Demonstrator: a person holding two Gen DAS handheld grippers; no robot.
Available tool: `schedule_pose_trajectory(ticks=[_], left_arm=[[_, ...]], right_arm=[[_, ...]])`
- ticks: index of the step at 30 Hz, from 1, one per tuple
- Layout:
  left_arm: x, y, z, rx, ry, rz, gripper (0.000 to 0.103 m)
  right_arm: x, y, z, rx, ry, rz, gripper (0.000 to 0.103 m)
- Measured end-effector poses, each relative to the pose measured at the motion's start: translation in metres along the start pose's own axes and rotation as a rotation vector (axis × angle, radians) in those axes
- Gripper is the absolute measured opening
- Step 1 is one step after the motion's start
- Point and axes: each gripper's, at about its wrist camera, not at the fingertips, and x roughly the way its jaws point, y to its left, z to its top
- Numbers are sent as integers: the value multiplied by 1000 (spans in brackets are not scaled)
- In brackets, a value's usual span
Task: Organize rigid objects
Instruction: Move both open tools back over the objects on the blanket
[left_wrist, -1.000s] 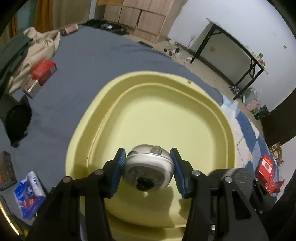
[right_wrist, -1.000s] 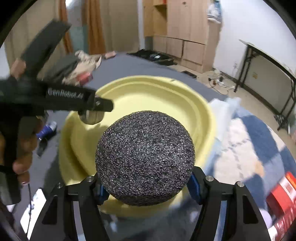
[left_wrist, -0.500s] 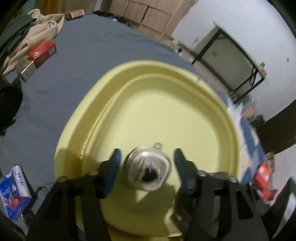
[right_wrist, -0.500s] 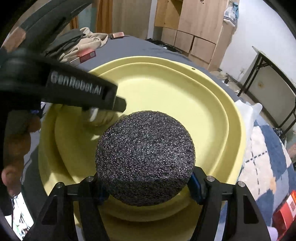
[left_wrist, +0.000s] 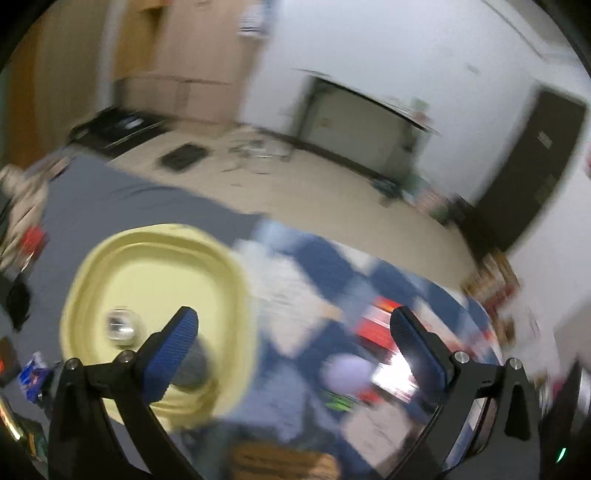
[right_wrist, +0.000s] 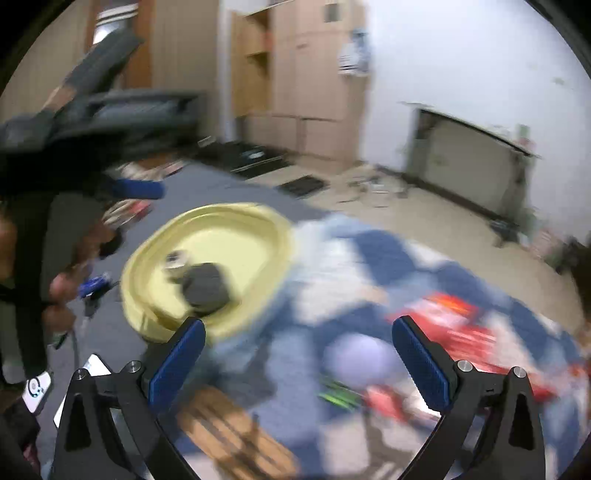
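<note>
Grey bedspread (right_wrist: 110, 332), rounded yellow tray (right_wrist: 273, 236) holding rough dark sponge (right_wrist: 205, 288), both grippers' fingers just spread wide, empty

**Colours on the Bed**

The tray (right_wrist: 258, 221) is pale yellow; in it sit a dark grey speckled ball (right_wrist: 205, 288) and a silvery-white round gadget (right_wrist: 176, 260). The blanket (right_wrist: 388, 254) is blue-and-white chequered, the sheet (left_wrist: 110, 199) plain slate grey, the gripper pads (right_wrist: 177, 363) bright blue
</note>
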Motion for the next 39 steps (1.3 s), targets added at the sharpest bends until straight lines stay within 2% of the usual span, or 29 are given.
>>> schedule_pose_trajectory(ticks=[2, 6, 9, 12, 14, 16, 18, 20, 22, 24, 26, 27, 31, 37, 39], left_arm=[[-8, -42, -18, 76, 25, -45, 103], [-19, -89, -49, 188, 93, -6, 103], [-17, -102, -79, 227, 140, 36, 103], [7, -95, -104, 240, 154, 30, 102], [28, -85, -109, 208, 219, 9, 100], [37, -87, -111, 189, 238, 7, 100], [40, -82, -108, 156, 225, 2, 100], [42, -81, -108, 148, 207, 19, 100], [46, -83, -109, 151, 203, 46, 100], [48, -85, -109, 148, 200, 37, 100], [50, -87, -110, 158, 206, 30, 101], [51, -88, -111, 170, 207, 31, 101], [60, -87, -113, 217, 212, 61, 101], [100, -76, -123, 252, 266, 46, 101], [114, -71, -121, 287, 266, 85, 101]], right_arm=[[-36, -40, -9, 50, -6, -74, 103], [-109, -116, -36, 182, 10, -213, 103], [-149, -145, -61, 276, 24, -256, 103], [-161, -158, -89, 306, 0, -285, 103], [-152, -161, -103, 358, 23, -299, 103], [-142, -162, -107, 396, 29, -243, 103], [-132, -166, -101, 399, 53, -211, 103], [-125, -162, -93, 381, 21, -182, 103], [-127, -164, -97, 359, 20, -185, 103], [-118, -165, -99, 359, 43, -159, 103], [-110, -161, -99, 348, 56, -143, 103], [-92, -165, -109, 336, 59, -142, 103], [-69, -151, -119, 282, 88, -125, 103], [-28, -149, -131, 247, 173, -129, 103], [-15, -154, -137, 254, 206, -126, 103]])
